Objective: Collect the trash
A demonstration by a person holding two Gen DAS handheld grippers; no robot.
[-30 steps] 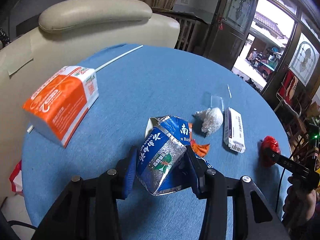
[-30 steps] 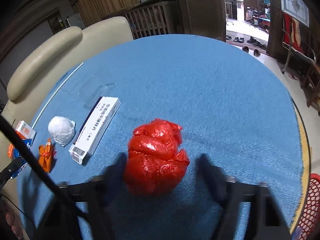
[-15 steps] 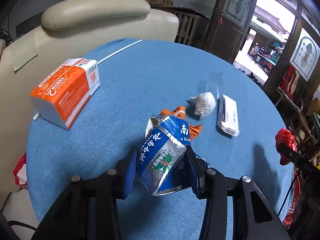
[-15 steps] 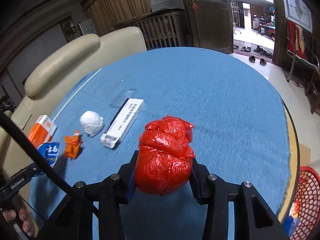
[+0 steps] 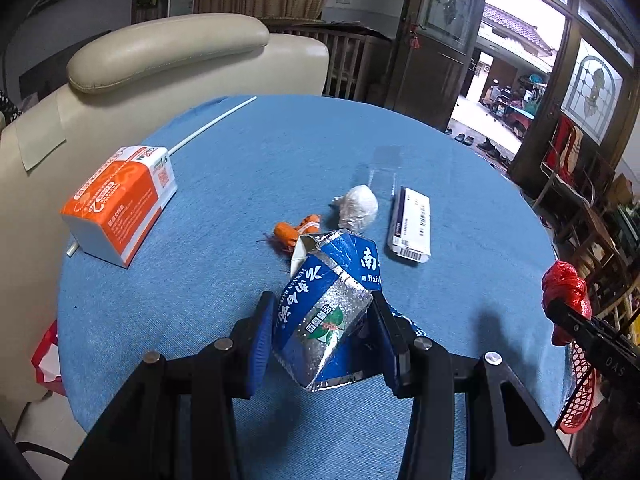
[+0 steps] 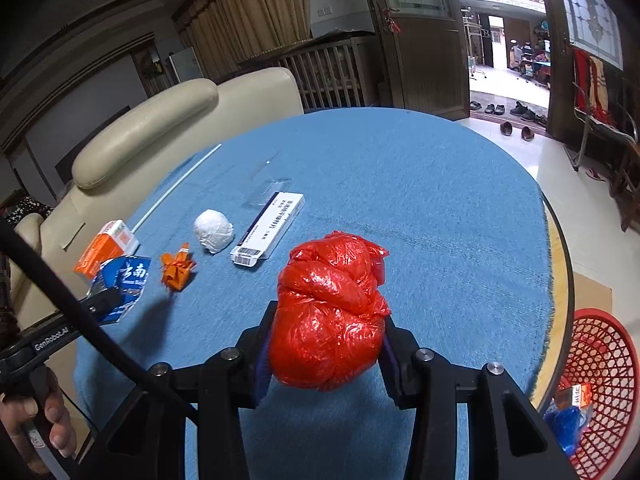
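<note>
Right wrist view: right gripper [image 6: 326,340] clamps the crumpled red plastic bag [image 6: 330,314], raised over the blue table [image 6: 440,208]. Left gripper [image 5: 320,334] is closed partway on the crushed blue carton [image 5: 324,308], likewise off the tabletop.

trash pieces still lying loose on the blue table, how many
5: orange box at the left edge, white stick behind it, orange scrap, white wad and long white box mid-table. A faint clear wrapper may also lie behind.
</note>
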